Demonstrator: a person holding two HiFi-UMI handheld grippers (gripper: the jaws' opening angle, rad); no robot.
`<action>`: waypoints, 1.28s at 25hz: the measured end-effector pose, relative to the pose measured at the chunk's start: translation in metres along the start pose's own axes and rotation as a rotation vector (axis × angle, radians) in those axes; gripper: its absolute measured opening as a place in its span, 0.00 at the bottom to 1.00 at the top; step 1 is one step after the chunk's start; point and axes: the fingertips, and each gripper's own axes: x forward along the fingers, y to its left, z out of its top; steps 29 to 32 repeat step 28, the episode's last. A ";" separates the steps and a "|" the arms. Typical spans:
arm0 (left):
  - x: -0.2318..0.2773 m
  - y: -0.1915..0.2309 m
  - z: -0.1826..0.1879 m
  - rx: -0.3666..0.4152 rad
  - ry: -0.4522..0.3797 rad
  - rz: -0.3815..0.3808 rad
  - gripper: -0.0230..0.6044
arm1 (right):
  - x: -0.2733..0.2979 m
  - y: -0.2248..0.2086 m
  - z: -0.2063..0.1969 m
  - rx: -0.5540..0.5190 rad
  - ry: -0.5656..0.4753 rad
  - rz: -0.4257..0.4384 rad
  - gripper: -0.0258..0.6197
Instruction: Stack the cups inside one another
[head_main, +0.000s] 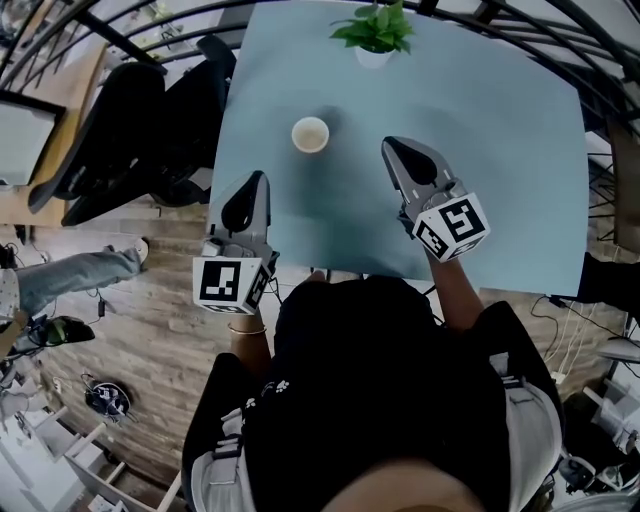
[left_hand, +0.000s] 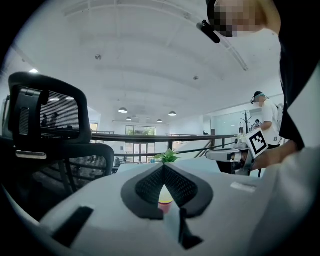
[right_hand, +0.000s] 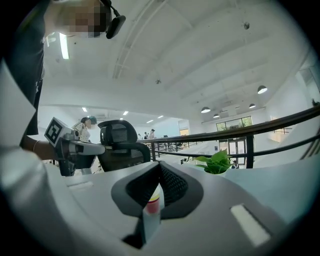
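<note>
Cup (head_main: 310, 134) stands upright on the light blue tabletop (head_main: 500, 150), its pale inside facing up at my head view. My left gripper (head_main: 260, 180) is on the near-left side of the cup, well apart from it. Its jaws are drawn together at the tips with nothing between them. My right gripper (head_main: 392, 148) is to the cup's right, nearer but clear of it, its jaws likewise together and empty. In the left gripper view I see the cup low in the gap beneath the meeting pads, a yellow band over a pink-red wall. The right gripper view shows me the same colours. A potted plant (head_main: 375, 30) stands beyond the cup, toward the far edge. Black office chairs (head_main: 120, 140) sit off the tabletop, left of the cup.
</note>
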 end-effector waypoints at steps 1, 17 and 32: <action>0.000 0.000 -0.001 0.000 0.001 0.000 0.02 | 0.000 0.001 0.000 -0.002 0.001 0.005 0.05; -0.007 -0.001 -0.001 -0.001 0.004 0.007 0.02 | -0.002 0.012 -0.005 0.031 0.007 0.049 0.05; -0.009 0.002 -0.002 -0.006 0.004 0.010 0.02 | 0.000 0.014 -0.008 0.034 0.026 0.061 0.05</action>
